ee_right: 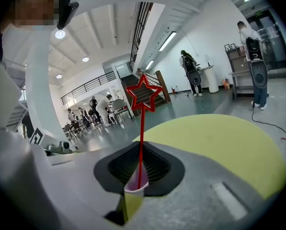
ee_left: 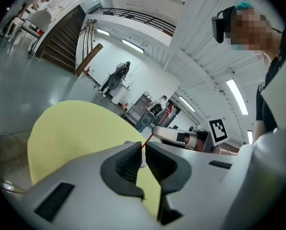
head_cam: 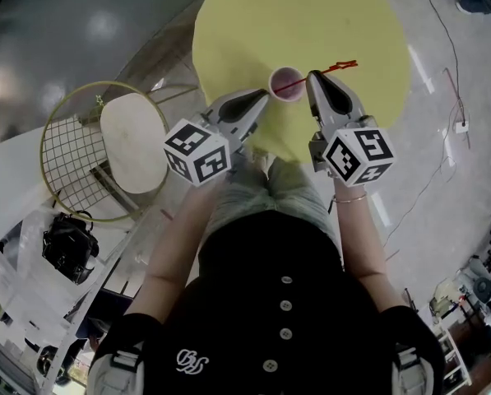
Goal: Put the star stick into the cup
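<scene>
Reader: Axis of the stick, please. Which way does it run, and what holds it?

Legend: The star stick (ee_right: 141, 143) is clamped between the closed fingers (ee_right: 158, 164) of the right gripper (head_cam: 315, 77). In the head view its long axis slants from the star, up and to the right, down and left into the mouth of the cup (head_cam: 287, 83). The lower end lies inside the rim, while the star end leans out over the right side.

Reader: And the cup?

Legend: It stands upright on the near part of the round yellow desk (head_cam: 311, 15), between the two grippers. The left gripper (head_cam: 265, 95) meets its left side. Those fingers (ee_left: 123, 164) stand almost together with a pale sliver of the rim between them, which reads as a pinch on the cup's wall.

Reader: On what does the coming move turn?

Legend: Probably on this: the cup lies just below and left of the right fingers, so the stick should slide down along its own slant before it is let go. Only the right hand holds the stick.

Reader: Any writing?

Legend: None is legible. There are square black-and-white markers on each cube (head_cam: 197, 151), and a white curled emblem on the person's black top, too small to read.
</scene>
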The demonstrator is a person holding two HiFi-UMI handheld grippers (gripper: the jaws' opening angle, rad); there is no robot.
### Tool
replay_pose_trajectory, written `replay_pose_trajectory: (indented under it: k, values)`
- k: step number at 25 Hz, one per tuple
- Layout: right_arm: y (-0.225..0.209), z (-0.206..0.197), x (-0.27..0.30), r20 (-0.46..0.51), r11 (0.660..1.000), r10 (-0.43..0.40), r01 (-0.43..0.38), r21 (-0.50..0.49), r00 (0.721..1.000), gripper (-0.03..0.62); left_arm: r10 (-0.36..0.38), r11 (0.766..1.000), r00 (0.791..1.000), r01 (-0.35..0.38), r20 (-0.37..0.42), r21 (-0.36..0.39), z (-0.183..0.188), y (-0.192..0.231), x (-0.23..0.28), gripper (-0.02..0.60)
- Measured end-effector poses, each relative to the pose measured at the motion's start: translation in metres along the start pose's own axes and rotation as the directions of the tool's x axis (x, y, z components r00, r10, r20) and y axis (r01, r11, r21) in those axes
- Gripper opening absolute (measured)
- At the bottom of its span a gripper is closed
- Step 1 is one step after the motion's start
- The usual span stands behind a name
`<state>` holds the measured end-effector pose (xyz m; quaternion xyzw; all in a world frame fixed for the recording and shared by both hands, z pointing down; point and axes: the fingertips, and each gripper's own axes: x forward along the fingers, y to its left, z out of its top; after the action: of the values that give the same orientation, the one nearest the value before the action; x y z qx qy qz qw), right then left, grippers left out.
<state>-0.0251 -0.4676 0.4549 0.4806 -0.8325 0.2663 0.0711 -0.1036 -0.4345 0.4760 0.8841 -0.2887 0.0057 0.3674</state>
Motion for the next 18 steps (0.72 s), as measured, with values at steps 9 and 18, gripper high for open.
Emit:
replay_pose_trajectory:
  k: [9,18]
  values:
    - [-0.008,-0.004,0.001,0.02,0.999,-0.028,0.027,0.025,0.999,0.014,0.024,1.0,1.0,-0.024,0.008,0.005,-0.004,0.003,0.005,0.029]
    - [-0.012,-0.002,0.0,0.038,0.998,-0.035,0.033,0.043,0.999,0.015,0.028,0.999,1.0,-0.028,-0.006,0.025,-0.002,-0.003,0.005,0.029]
